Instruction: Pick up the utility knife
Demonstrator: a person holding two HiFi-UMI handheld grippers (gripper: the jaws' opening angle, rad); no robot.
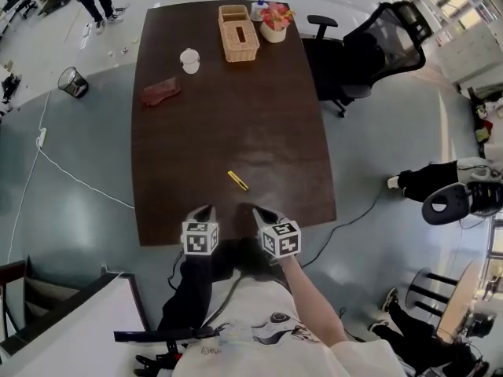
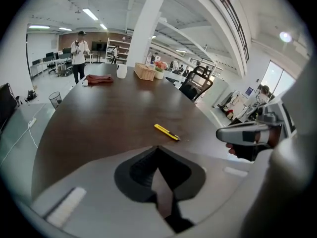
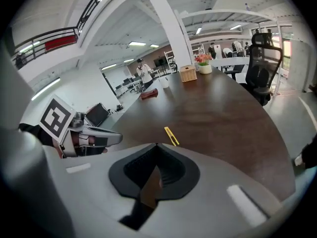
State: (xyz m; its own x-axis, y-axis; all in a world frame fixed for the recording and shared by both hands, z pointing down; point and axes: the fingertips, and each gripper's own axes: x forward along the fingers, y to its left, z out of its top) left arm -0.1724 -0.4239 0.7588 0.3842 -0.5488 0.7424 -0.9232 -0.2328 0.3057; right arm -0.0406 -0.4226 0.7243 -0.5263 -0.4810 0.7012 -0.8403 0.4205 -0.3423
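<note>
The yellow utility knife [image 1: 238, 181] lies flat on the dark brown table [image 1: 228, 124], near its front edge. The same knife [image 2: 167, 132] lies ahead and slightly right in the left gripper view, and the knife [image 3: 171, 136] is straight ahead in the right gripper view. My left gripper [image 1: 206, 209] and right gripper [image 1: 256, 210] hover side by side over the table's near edge, just short of the knife. The left gripper [image 2: 158, 147] has its jaws shut tip to tip on nothing. My right gripper [image 3: 156, 144] is likewise shut and empty.
At the table's far end stand a wicker basket [image 1: 238, 34], a white cup [image 1: 189, 60], a reddish cloth [image 1: 160, 92] and a flower pot [image 1: 274, 22]. A black office chair [image 1: 377, 49] sits at the right side. A waste bin [image 1: 72, 82] and a cable [image 1: 47, 167] are on the floor left.
</note>
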